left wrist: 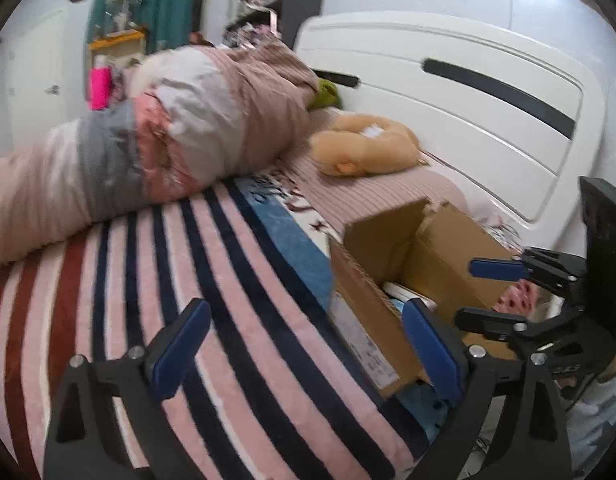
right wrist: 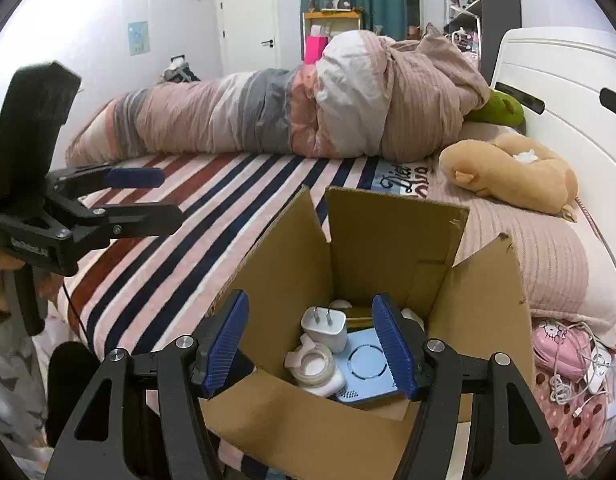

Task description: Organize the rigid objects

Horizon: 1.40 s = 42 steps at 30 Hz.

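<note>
An open cardboard box stands on the striped bed. Inside it lie a white plug charger, a roll of clear tape, a light blue flat device and other small items. My right gripper is open and empty, hovering over the box's near side. My left gripper is open and empty above the striped blanket, left of the box. The left gripper also shows in the right wrist view, and the right gripper in the left wrist view.
A rolled duvet lies across the far side of the bed. A tan plush toy and a green plush sit near the white headboard. A pink phone-shaped toy and white cables lie right of the box.
</note>
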Each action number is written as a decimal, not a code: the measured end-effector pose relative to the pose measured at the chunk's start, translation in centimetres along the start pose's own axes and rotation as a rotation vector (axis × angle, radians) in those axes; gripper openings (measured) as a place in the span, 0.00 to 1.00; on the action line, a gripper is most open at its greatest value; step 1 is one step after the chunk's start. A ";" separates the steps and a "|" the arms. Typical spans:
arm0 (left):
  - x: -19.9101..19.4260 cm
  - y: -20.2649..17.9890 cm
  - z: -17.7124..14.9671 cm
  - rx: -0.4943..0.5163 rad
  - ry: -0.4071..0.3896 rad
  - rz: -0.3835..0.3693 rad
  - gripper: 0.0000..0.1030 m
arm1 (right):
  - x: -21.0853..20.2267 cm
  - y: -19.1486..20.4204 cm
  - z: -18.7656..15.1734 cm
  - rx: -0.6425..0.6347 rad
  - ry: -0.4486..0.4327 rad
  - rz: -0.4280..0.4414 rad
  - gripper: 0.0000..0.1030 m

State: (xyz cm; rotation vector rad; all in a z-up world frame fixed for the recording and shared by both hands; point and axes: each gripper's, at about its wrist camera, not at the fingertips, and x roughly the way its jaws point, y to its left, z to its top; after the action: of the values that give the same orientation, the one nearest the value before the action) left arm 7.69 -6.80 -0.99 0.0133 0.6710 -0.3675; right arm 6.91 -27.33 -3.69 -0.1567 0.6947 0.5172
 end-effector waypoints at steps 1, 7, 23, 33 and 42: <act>-0.5 0.1 -0.1 -0.009 -0.024 0.034 0.93 | -0.1 -0.1 0.4 0.001 -0.018 0.007 0.67; -3.4 1.4 -1.1 -0.104 -0.145 0.230 1.00 | -3.1 -0.2 1.8 -0.038 -0.239 0.067 1.00; -6.0 3.6 -3.1 -0.211 -0.160 0.384 1.00 | -1.6 0.7 0.7 -0.149 -0.315 0.151 1.00; -6.2 3.4 -3.1 -0.208 -0.164 0.399 1.00 | -1.9 0.6 0.8 -0.124 -0.336 0.156 1.00; -6.3 3.1 -3.2 -0.210 -0.164 0.409 1.00 | -2.3 0.5 1.0 -0.111 -0.351 0.157 1.00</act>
State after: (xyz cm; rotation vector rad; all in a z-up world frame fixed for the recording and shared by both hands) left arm 2.25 -1.38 0.05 -0.0776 0.5256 0.0954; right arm 5.78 -27.55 -1.43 -0.1116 0.3371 0.7136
